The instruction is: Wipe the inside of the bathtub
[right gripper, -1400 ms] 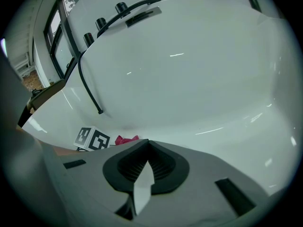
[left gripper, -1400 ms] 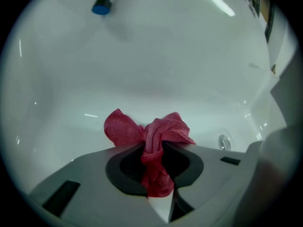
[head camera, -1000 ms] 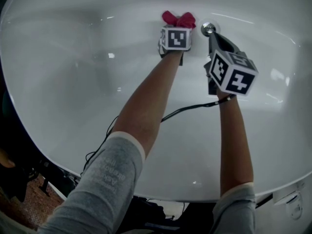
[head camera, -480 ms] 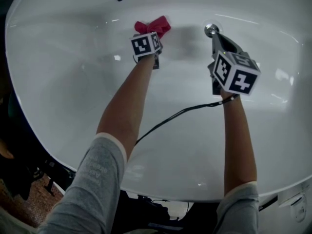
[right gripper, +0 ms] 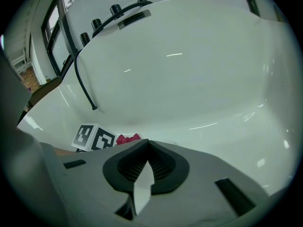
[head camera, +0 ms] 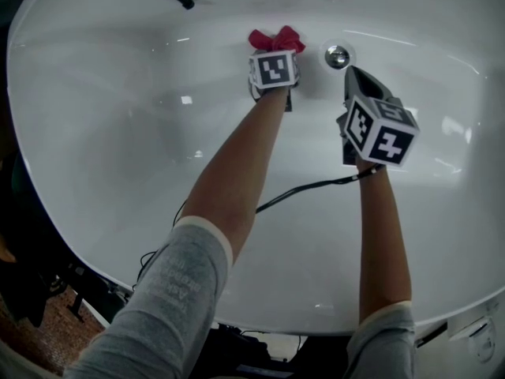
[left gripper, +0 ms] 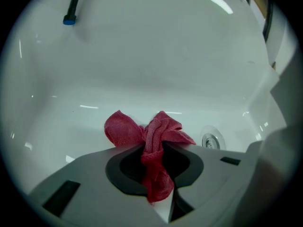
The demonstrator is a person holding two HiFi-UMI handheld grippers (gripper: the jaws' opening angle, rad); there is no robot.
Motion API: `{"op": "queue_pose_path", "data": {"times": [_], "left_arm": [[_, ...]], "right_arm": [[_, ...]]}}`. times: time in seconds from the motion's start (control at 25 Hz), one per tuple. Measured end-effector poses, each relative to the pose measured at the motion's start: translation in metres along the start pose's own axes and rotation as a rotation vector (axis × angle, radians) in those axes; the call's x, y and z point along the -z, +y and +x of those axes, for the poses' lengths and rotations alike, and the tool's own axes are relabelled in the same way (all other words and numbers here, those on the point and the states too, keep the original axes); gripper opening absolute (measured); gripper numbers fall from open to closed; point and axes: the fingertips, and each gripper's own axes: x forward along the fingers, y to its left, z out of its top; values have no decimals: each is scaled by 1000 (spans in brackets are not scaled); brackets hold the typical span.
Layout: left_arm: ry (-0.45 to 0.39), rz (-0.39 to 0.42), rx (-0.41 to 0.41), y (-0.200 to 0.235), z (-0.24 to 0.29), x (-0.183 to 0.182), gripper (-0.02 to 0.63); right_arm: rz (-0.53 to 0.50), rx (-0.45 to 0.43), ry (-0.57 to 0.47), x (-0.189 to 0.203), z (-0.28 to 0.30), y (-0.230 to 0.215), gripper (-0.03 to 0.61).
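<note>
Red cloth point(left gripper: 152, 137) in the tight grip of the left tool point(left gripper: 158, 157), near the bathtub drain point(left gripper: 211, 140)

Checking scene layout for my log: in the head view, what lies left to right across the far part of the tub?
black hose end → red cloth → drain

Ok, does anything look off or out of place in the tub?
Nothing stands out. The left claw is shut on the red cloth beside the drain, the right claw is shut and empty, and the bathtub looks undamaged.
</note>
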Motion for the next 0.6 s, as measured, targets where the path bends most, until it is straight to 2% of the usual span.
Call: {"op": "queue_pose_path", "data": {"times": [0.2,0.32,0.44,0.48,0.52,0.6], "left_arm": [[-26,107,25,-10,9,-39,83],[-72,101,-4,2,14,-64,83],[-82,81,-51,16,13,-75,81],[-87,72,-44,16,12,-77,80],[-94,57,-11,11,11,-81,80],[-103,10,145,-17,8,-91,78]], "right_arm": [[2,5,2,3,1,0,9],[-4,0,7,4,5,5,9],[-23,-14,-6,-2,6,6,9],[-23,-15,-7,-5,5,6,9],[-21,-16,-10,-9,5,7,9],[-22,-19,-22,-19,3,11,9]]}}
